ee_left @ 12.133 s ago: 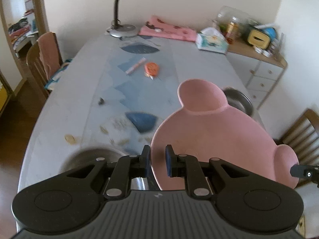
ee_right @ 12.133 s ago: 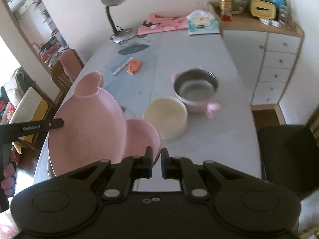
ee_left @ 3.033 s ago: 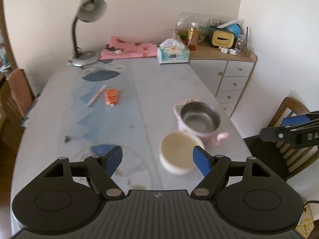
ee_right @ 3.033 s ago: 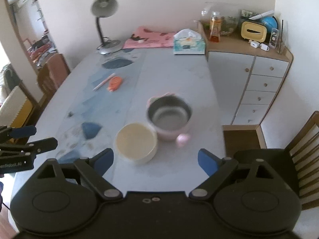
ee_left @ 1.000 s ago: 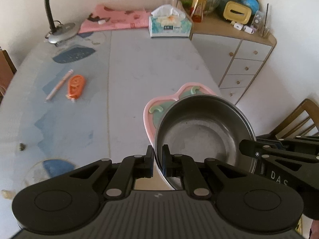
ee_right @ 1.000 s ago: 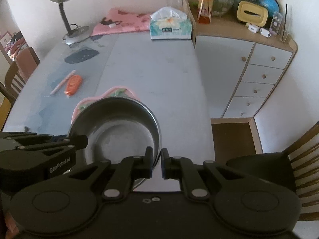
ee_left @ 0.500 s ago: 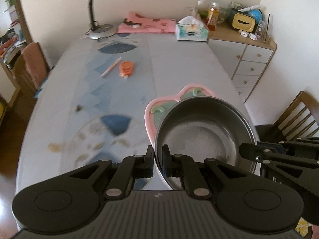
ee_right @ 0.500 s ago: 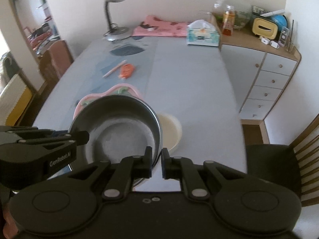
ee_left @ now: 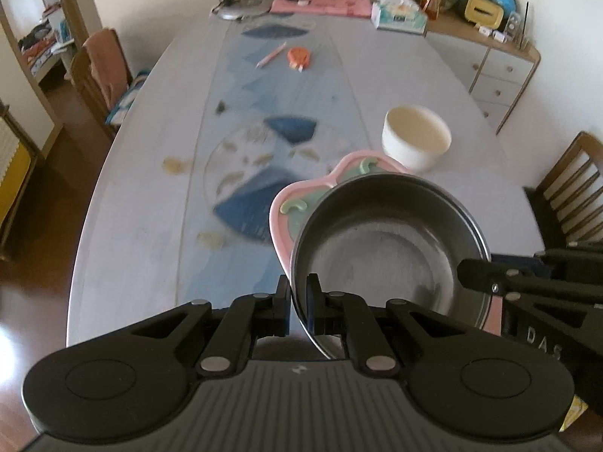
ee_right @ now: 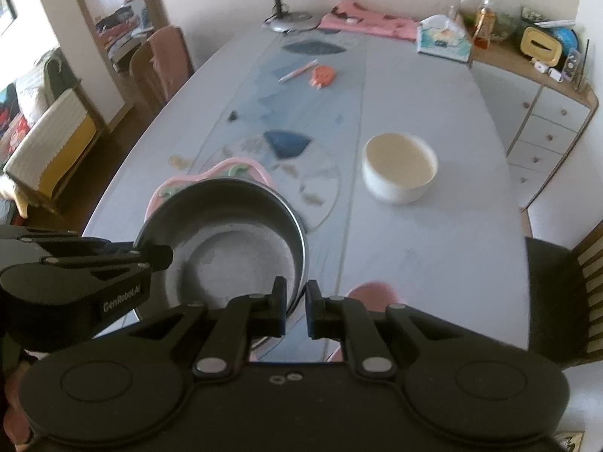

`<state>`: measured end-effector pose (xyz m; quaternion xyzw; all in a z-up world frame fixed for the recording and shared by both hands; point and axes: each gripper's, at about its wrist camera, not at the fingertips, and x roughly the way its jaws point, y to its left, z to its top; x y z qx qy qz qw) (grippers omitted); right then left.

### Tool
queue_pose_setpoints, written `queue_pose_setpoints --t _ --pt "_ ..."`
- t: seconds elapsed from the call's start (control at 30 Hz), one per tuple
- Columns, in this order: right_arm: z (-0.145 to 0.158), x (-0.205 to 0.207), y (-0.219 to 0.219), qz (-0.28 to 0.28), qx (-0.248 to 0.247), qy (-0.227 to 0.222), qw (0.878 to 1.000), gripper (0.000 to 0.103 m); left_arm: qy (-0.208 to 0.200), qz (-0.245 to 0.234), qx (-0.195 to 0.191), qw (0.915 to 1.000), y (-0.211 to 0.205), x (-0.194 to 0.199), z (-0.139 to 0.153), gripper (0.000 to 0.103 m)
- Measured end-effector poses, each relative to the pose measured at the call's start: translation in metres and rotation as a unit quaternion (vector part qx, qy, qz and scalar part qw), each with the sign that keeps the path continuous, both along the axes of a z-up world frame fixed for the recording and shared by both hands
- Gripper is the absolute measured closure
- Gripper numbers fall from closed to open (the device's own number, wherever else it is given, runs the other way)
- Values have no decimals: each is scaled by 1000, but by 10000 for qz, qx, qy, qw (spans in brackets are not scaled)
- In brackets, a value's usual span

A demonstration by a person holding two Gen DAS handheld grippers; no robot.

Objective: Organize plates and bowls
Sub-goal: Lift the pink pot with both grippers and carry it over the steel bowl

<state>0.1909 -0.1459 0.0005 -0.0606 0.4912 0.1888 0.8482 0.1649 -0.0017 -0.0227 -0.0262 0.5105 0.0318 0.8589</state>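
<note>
A steel bowl in a pink holder [ee_left: 392, 241] is held above the near part of the grey table [ee_left: 150, 188]. My left gripper [ee_left: 298, 303] is shut on its near left rim. My right gripper [ee_right: 295, 307] is shut on its right rim; the bowl also shows in the right wrist view [ee_right: 230, 237]. A pink ear of the holder [ee_right: 373, 293] shows just past my right fingers. A cream bowl [ee_left: 416, 137] stands on the table further back right, also in the right wrist view [ee_right: 399, 165].
An orange tape dispenser [ee_left: 299, 56] and a pen [ee_left: 270, 54] lie mid-table. A lamp base [ee_left: 239, 11], pink cloth [ee_left: 324, 2] and tissue box [ee_left: 401, 17] are at the far end. Chairs stand at the left [ee_left: 101, 71] and right [ee_left: 573, 188]. A drawer cabinet [ee_left: 497, 67] is at the right.
Both grippers have carried the steel bowl back toward the near left of the table. The cream bowl is now uncovered and farther away to the right.
</note>
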Motion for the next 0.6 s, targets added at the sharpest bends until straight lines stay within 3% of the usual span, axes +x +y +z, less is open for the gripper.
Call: queue_pose_setpoints --t 0.6 --pt "-68 -72 41 432 -125 791 9958 93 706 253 -152 9971 39 -87 -68 96"
